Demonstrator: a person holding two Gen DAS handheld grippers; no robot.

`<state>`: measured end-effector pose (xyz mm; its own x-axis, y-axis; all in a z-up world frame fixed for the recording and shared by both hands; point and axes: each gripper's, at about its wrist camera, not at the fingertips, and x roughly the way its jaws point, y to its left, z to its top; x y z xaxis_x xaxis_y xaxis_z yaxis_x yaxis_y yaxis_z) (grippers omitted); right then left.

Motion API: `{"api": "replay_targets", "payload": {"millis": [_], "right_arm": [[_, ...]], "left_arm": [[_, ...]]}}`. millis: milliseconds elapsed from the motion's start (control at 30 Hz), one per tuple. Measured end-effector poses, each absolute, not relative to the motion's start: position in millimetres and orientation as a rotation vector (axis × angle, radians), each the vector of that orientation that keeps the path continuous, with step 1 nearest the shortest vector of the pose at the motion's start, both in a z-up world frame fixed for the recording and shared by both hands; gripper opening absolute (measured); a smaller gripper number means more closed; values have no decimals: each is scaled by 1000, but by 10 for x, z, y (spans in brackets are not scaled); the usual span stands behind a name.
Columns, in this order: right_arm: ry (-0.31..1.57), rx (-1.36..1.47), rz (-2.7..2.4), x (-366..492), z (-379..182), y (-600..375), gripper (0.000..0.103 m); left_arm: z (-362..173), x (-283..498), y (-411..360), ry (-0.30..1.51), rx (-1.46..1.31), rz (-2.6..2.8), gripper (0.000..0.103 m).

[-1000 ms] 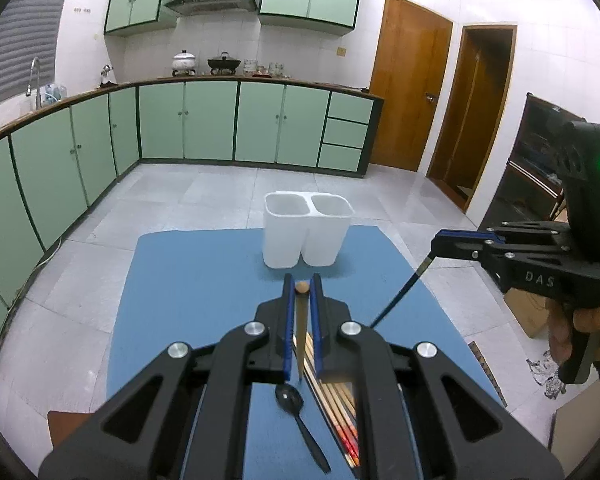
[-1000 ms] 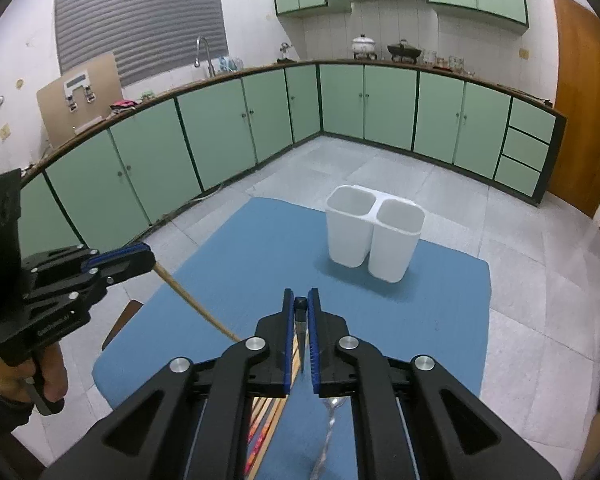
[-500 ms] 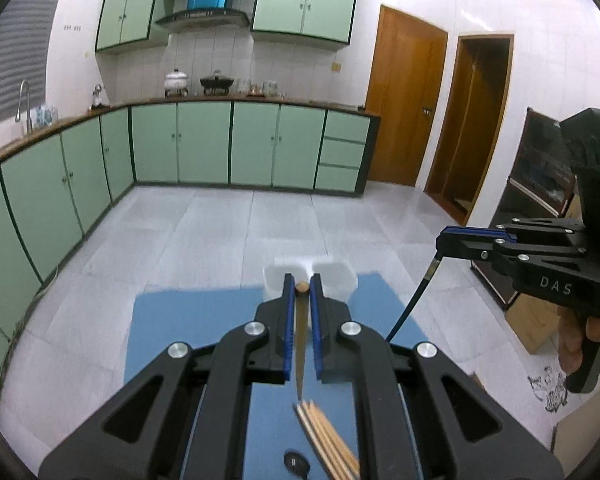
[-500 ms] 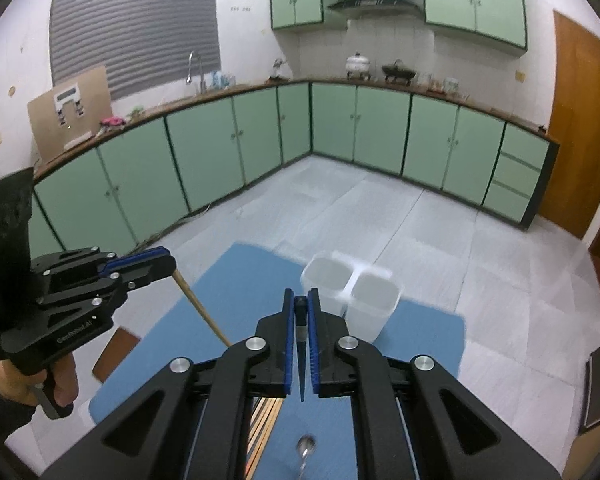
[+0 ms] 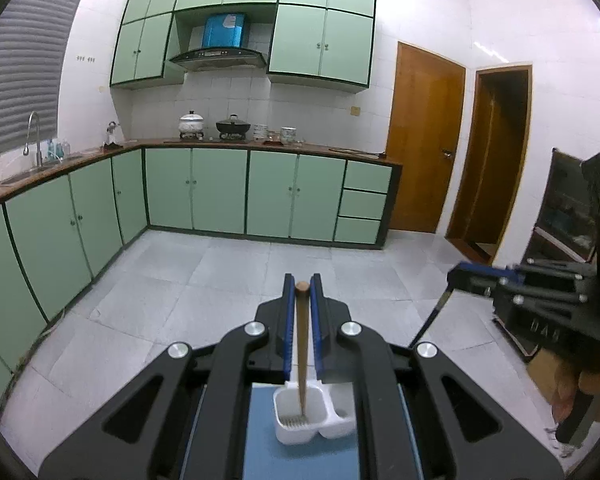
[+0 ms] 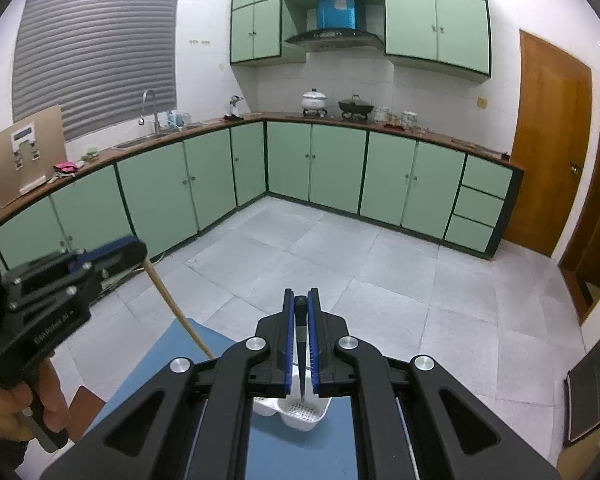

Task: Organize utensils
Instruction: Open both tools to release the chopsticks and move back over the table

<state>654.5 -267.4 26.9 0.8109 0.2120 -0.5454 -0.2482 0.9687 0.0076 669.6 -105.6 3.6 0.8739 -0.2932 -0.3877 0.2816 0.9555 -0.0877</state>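
Left gripper [image 5: 301, 312]: clamped on a wooden chopstick [image 5: 301, 356] that hangs near upright, its lower tip over, perhaps just inside, the left compartment of the white holder [image 5: 314, 420].
White holder: a twin-cup caddy with perforated floors on the blue mat [image 5: 300, 456]; which edge of the mat it sits nearest cannot be told, since the gripper bodies hide most of the mat.
Right gripper [image 6: 301, 316]: pinched narrow on a dark, tapering utensil [image 6: 301, 344], its point aimed down at the right compartment; the tip looks above the rim.
Done: both compartments show bare mesh bottoms apart from the chopstick tip, so apparently nothing is deposited yet.
Left to do: by the look of it, lower both pieces, release them, then fetch whatever utensils remain; none are visible on the mat from these angles.
Progress: early, judged from the bare cups.
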Motion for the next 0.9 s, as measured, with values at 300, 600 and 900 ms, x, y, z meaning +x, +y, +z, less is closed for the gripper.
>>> {"api": "replay_targets", "payload": {"millis": [300, 600, 900], "right_arm": [[714, -56, 253, 6844, -725, -2732, 7], [645, -23, 278, 6343, -404, -2835, 14], [567, 76, 336, 4407, -846, -2972, 32]], "left_arm": [[-988, 7081, -1153, 585, -1, -292, 8], [-707, 6733, -755, 536, 14, -258, 30], [-947, 4975, -267, 493, 9, -240, 63]]}}
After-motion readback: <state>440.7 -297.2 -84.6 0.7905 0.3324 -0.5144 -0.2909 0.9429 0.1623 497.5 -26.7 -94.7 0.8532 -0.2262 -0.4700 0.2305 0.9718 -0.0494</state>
